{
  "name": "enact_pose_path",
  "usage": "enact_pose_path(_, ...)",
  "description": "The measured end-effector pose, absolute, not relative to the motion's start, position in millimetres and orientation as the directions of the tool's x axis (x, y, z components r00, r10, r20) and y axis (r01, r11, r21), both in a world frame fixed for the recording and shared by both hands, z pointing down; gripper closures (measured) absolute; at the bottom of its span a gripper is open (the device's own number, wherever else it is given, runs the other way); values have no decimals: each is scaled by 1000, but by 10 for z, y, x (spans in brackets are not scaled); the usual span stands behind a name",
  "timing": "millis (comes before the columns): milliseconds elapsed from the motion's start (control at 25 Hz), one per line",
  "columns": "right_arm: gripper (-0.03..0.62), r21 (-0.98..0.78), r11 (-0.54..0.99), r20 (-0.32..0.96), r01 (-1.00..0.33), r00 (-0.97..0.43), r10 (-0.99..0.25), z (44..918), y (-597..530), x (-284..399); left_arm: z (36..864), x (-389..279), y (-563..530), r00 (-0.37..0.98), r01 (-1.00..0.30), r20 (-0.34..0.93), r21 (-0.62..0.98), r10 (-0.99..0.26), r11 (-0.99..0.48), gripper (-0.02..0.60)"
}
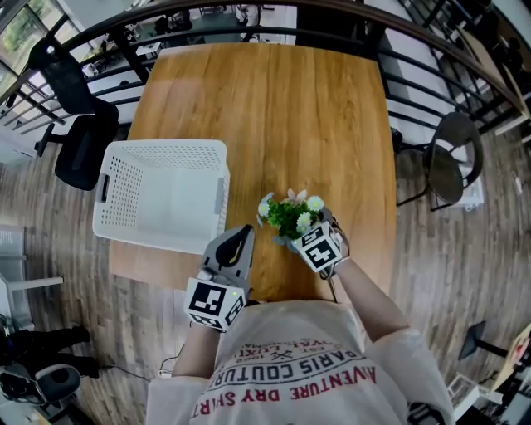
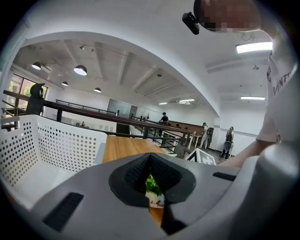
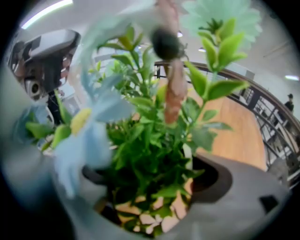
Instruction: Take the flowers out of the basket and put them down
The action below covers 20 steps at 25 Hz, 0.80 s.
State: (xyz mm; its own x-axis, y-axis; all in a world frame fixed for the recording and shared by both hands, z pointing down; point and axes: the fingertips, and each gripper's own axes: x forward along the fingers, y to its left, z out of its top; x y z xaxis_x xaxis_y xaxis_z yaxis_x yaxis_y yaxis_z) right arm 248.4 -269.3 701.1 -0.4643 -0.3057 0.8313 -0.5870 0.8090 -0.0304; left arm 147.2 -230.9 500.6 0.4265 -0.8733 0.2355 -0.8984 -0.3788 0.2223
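A small bunch of flowers [image 1: 290, 214], green leaves with white and pink blooms, is just above the wooden table [image 1: 274, 108], right of the basket. My right gripper [image 1: 305, 231] is shut on its stems. In the right gripper view the leaves [image 3: 154, 140] fill the picture and rise from between the jaws [image 3: 150, 197]. The white perforated basket [image 1: 166, 148] stands at the table's left front, and its inside looks bare. My left gripper [image 1: 241, 239] hangs by the basket's near right corner, shut with nothing in it. Its view shows the basket wall [image 2: 56, 140] to the left and a bit of green [image 2: 152, 183] behind the jaws [image 2: 150, 157].
The table's front edge runs just under both grippers. A black office chair [image 1: 79, 141] stands left of the table and a round black chair [image 1: 452, 158] to its right. A dark railing [image 1: 332, 10] curves behind the far end. Several people stand far off.
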Motion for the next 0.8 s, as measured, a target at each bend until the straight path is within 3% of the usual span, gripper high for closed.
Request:
enact_pose_path(640, 115, -23, 782, 778, -623, -503, -378, 6987, -2532, 2458, 4817, 1453, -2227, 467, -882, 229, 194, -854, -430, 560)
enact_pose_path(800, 115, -3, 740, 709, -673, -523, -472, 6554, -2550, 2537, 4643, 1430, -2251, 518, -854, 217, 175, -827, -489, 560)
